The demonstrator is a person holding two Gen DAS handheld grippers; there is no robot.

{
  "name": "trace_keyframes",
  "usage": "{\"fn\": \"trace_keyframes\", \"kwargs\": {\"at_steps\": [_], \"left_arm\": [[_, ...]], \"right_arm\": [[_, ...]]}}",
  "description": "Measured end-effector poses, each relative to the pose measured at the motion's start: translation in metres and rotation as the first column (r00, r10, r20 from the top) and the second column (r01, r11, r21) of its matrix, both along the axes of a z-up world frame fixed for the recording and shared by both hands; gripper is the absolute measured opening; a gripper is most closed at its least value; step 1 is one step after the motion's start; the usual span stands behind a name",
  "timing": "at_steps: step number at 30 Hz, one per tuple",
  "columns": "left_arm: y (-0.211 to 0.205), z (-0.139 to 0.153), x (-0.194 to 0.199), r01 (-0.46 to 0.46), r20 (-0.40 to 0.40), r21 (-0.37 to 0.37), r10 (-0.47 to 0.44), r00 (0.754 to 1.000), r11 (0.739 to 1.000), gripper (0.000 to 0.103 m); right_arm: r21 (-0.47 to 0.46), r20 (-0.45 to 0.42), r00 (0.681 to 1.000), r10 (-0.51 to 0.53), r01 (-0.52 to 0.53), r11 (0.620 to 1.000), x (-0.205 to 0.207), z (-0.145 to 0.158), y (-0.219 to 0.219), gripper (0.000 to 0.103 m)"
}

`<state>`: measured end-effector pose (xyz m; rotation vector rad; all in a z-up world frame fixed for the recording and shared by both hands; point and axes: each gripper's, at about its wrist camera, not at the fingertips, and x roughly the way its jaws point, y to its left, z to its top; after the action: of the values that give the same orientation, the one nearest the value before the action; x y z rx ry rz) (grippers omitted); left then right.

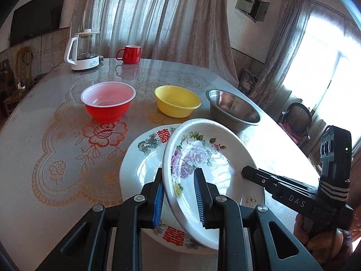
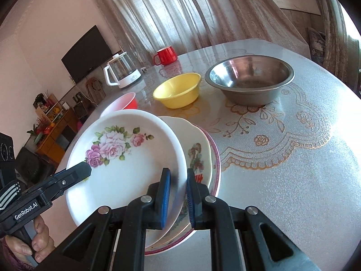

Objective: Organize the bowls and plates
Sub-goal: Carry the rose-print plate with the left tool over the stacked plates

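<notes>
The black right tongs, seen from the left wrist view, carry the pale letters "DAS" on their side. The black left tongs bear "GenRobot.AI" in white. The white scalloped plate shows red double-happiness signs at two rim spots.

left tongs: black linked arms, silver rivets, blue ribbed pads, white "GenRobot.AI" lettering
right tongs: same black build, blue pads, "DAS" lettering, green light
wrist straps: black with white stripes
</notes>
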<state>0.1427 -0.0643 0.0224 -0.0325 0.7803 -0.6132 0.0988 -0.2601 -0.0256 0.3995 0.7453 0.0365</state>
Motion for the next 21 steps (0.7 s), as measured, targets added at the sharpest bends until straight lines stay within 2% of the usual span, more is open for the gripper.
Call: {"fn": "trace_keyframes", "kwargs": {"at_steps": [7, 15, 18, 21], "left_arm": [[0.001, -0.002, 0.001, -0.002, -0.012, -0.014, 0.002, 1.000, 1.000, 0.025], [0.008, -0.006, 0.005, -0.052, -0.023, 0.001, 0.052, 0.998, 0.999, 0.025], [0.011, -0.006, 0.005, -0.051, -0.030, -0.009, 0.050, 0.998, 0.999, 0.025], [0.007, -0.005, 0.001, -0.030, -0.008, 0.011, 0.030, 1.000, 0.999, 0.025]], "right_arm": [[-0.021, 0.009, 1.000, -0.012, 0.012, 1.000, 0.000, 0.002, -0.001, 0.012], [-0.035, -0.008, 1.000, -0.001, 0.001, 0.999, 0.004, 0.000, 0.007, 0.012], [-0.034, -0.011, 1.000, -0.003, 0.003, 0.999, 0.005, -0.001, 0.008, 0.012], [-0.035, -0.013, 1.000, -0.015, 0.015, 0.999, 0.005, -0.001, 0.008, 0.012]]}}
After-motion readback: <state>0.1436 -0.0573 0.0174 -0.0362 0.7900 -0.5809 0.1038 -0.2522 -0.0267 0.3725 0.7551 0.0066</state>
